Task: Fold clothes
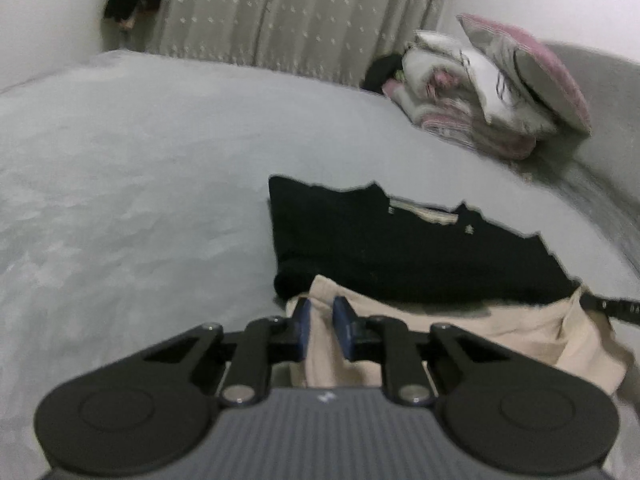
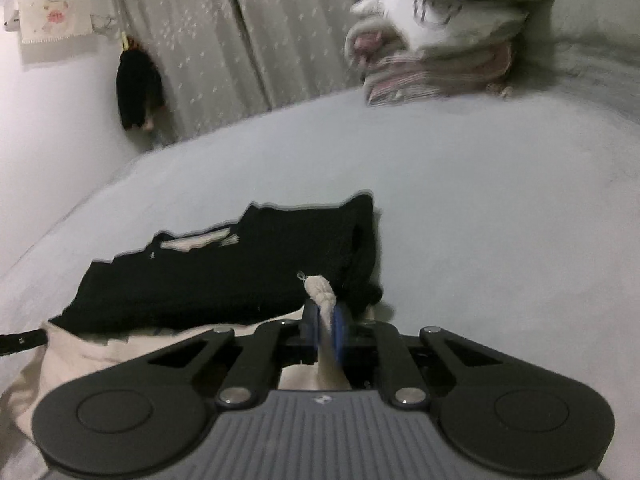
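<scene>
A black garment (image 1: 400, 248) (image 2: 224, 272) lies folded on the grey bed, a pale label showing at its collar. A beige garment (image 1: 520, 332) (image 2: 100, 348) lies just in front of it, partly tucked under its near edge. My left gripper (image 1: 323, 320) is shut on the beige garment's left corner, and cloth fills the gap between the blue pads (image 1: 302, 322). My right gripper (image 2: 326, 322) is shut on the right corner, with a twisted bunch of beige cloth (image 2: 320, 292) sticking out past the pads. Each view catches a black bit of the other gripper at its edge.
The grey bed sheet (image 1: 140, 180) (image 2: 500, 220) stretches around the clothes. A pile of folded bedding and pillows (image 1: 480, 92) (image 2: 440, 40) sits at the back right. Pale curtains (image 1: 280, 12) hang behind, and a dark item (image 2: 138, 88) hangs on the wall.
</scene>
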`<state>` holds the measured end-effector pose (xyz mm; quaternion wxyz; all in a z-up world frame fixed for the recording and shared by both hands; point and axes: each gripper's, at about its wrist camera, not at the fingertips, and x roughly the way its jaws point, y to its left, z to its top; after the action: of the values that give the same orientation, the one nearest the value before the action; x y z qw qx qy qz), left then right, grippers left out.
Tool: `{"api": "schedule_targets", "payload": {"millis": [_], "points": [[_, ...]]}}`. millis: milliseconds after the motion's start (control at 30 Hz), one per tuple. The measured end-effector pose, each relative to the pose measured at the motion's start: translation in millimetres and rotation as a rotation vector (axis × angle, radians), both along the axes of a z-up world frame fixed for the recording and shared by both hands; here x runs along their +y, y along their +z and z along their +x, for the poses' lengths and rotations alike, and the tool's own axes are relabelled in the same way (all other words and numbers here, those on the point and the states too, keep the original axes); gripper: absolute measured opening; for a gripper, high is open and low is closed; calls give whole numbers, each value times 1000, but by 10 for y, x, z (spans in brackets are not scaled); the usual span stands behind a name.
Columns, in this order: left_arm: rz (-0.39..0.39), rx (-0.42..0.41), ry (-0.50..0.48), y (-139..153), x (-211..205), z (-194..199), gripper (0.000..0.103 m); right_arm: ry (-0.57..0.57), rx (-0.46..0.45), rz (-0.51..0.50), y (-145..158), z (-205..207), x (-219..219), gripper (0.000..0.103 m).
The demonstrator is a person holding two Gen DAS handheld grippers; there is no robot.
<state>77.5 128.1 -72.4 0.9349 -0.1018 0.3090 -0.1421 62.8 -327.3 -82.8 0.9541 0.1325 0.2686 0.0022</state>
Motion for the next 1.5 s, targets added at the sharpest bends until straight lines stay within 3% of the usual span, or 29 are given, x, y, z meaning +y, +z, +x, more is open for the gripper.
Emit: {"api": "schedule_targets", "payload": {"millis": [200, 333, 500, 633, 700, 800, 900, 1167, 1500], "points": [[-81, -49, 62, 65, 156, -126, 14, -66, -55, 7, 116, -91, -60, 10], [-128, 10, 81, 1, 208, -39, 14, -90, -36, 55, 84, -46, -156, 10], [-102, 80, 89, -138, 167, 126, 15, -84, 20, 35, 25, 50, -139, 10], [-71, 104, 101, -178, 134, 167, 25, -71, 92, 17, -43, 110, -151, 11], [-67, 108, 101, -141, 126, 140, 40, -75, 103, 34, -34, 91, -174, 21], [-79, 131, 74, -69, 162, 70, 49, -59, 111, 52, 25, 19, -199, 40], [-99, 186, 43, -40, 227, -11, 51, -33, 126, 69, 75, -72, -220, 41], [-140, 310, -21, -14, 396, -221, 52, -26, 243, 183, 118, -371, -339, 41], [-306, 449, -34, -76, 729, -344, 54, -81, 347, 467, 57, -740, -654, 41]]}}
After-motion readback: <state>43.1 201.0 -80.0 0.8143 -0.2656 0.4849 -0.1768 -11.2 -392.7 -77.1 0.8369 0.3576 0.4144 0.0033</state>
